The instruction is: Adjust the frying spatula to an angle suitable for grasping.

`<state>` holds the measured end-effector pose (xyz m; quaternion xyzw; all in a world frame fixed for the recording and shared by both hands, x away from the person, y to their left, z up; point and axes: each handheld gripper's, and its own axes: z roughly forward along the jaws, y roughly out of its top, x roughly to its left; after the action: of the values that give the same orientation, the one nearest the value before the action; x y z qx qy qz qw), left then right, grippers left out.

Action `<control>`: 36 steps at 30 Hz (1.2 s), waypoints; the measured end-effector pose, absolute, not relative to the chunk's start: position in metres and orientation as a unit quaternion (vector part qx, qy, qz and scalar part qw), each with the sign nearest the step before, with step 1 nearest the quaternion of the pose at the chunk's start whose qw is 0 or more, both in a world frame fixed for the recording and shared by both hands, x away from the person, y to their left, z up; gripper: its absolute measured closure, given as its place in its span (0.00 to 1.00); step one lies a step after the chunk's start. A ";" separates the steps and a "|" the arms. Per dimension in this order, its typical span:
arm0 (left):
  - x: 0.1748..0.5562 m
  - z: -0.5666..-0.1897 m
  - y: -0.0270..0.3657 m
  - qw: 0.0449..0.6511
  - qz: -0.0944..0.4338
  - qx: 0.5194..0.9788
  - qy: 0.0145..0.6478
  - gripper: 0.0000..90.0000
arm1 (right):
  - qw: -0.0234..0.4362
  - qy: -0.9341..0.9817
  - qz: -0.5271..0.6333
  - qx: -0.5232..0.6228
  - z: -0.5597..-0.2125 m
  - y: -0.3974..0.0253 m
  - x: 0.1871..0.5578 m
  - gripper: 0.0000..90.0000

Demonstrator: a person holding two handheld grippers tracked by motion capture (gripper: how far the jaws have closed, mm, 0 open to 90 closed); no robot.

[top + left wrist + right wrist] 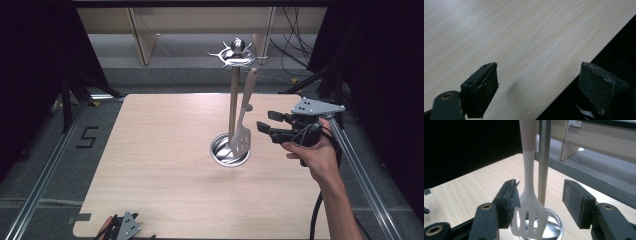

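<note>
The table (165, 165) is a big flat board of light wood with rounded corners. 1 thing stands on it: a shiny metal stand (230, 149). Its round base sits a bit right of the middle, and a tall thin pole goes straight up from it. The left gripper (120, 227) lies at the table's near edge.

1. I see a light wood table (165, 165) with a bare top.
2. It stands on a grey floor (175, 75).
3. A black "5" (86, 137) is marked on the floor, left of the table.
4. A metal rail (42, 175) runs along the left, and another rail (362, 175) along the right.
5. Black cables (292, 50) lie at the back right.
6. Wooden legs (142, 37) stand at the back.
</note>
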<state>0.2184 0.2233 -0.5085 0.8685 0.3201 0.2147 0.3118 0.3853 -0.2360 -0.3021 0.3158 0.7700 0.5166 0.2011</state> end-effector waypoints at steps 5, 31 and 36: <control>0.218 -0.509 0.223 0.313 0.214 0.868 0.322 0.17 | 0.202 0.763 0.522 0.321 -0.310 -0.239 0.382 0.50; 0.219 -0.507 0.221 0.309 0.210 0.872 0.316 0.17 | 0.189 0.784 0.482 0.342 -0.371 -0.246 0.366 0.46; 0.220 -0.506 0.223 0.306 0.217 0.874 0.308 0.17 | 0.184 0.791 0.471 0.344 -0.382 -0.245 0.364 0.44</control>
<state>0.2196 0.2235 -0.5062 0.8743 0.3077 0.2175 0.3061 0.3639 -0.2450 -0.3816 0.3443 0.7908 0.4714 0.1839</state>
